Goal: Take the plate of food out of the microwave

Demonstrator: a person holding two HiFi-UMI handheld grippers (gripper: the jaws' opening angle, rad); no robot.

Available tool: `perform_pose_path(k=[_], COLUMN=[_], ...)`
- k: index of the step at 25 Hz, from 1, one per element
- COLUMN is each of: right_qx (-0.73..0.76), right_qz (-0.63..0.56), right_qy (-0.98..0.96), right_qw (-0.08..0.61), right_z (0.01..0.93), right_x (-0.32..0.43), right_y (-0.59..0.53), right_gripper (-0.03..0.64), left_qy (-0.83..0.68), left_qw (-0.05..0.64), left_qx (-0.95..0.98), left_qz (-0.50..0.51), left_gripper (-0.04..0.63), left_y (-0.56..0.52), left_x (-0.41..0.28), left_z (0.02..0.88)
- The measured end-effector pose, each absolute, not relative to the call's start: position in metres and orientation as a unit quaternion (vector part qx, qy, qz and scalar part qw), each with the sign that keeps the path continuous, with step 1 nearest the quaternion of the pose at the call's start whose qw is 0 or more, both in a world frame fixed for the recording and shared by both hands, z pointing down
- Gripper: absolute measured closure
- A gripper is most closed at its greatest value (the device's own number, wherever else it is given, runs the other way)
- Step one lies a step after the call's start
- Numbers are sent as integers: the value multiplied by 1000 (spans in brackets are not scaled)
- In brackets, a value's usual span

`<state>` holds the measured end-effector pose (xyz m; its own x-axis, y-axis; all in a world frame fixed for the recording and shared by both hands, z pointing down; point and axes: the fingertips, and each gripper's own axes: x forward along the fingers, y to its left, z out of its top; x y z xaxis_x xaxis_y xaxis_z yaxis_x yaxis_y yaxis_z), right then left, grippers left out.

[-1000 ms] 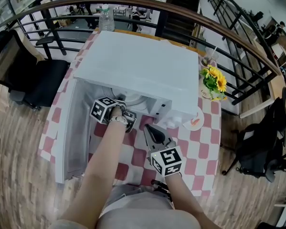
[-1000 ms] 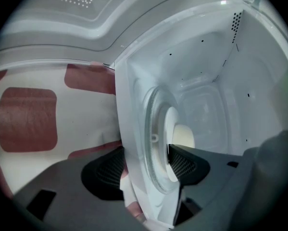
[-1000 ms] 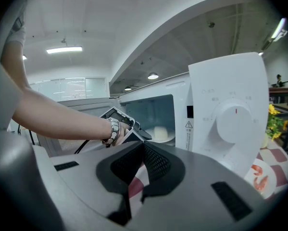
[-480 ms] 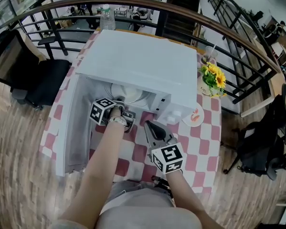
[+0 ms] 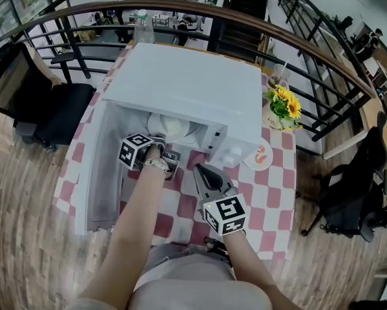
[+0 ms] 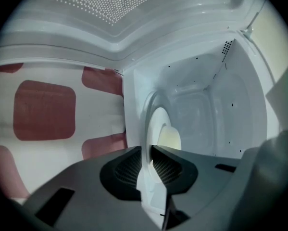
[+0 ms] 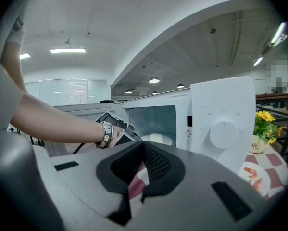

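Note:
The white microwave (image 5: 187,89) stands on the checked table with its door (image 5: 103,166) swung open to the left. Inside lies a white plate (image 5: 174,126) bearing pale food (image 6: 170,139). My left gripper (image 5: 164,142) reaches into the opening. In the left gripper view its jaws are closing (image 6: 146,150), and the plate's near rim (image 6: 156,124) stands edge-on between the pads, which touch it. My right gripper (image 5: 201,170) hovers over the cloth in front of the microwave, shut with nothing in it (image 7: 143,146). From there I see the control dial (image 7: 224,130) and the left gripper (image 7: 116,126).
Yellow flowers (image 5: 282,103) in a vase and a small saucer with an orange pattern (image 5: 259,155) sit right of the microwave. A water bottle (image 5: 141,26) stands behind it. A curved railing (image 5: 245,15) rings the table, and a dark chair (image 5: 57,108) is on the left.
The left gripper stays at the microwave's mouth, and more of the plate now shows at the opening. The right gripper has hardly moved.

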<state>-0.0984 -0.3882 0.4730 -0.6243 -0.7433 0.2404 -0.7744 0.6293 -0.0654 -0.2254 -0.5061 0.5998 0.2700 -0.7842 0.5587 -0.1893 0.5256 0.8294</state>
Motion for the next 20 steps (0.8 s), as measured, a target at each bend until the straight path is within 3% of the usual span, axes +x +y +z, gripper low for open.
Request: perform_pose_path(k=[2,9,20], right_qx=[423,423,422], right_qz=[81,82,76], right_qy=[-897,-898,-898], right_qw=[96,94,93], right_z=[473,473,470], right_x=[-98,-99,-101], right_y=[-387,-386,-383], right_gripper=[592,592,592], left_qy=[-559,-538,-518], left_qw=[670,651,619], left_qx=[433,471,520], left_qz=[-224,-253,-281], left_gripper=[555,577,581], left_y=[-506,-507,-499], left_x=[-225,-223,-225], left_z=[597,582,570])
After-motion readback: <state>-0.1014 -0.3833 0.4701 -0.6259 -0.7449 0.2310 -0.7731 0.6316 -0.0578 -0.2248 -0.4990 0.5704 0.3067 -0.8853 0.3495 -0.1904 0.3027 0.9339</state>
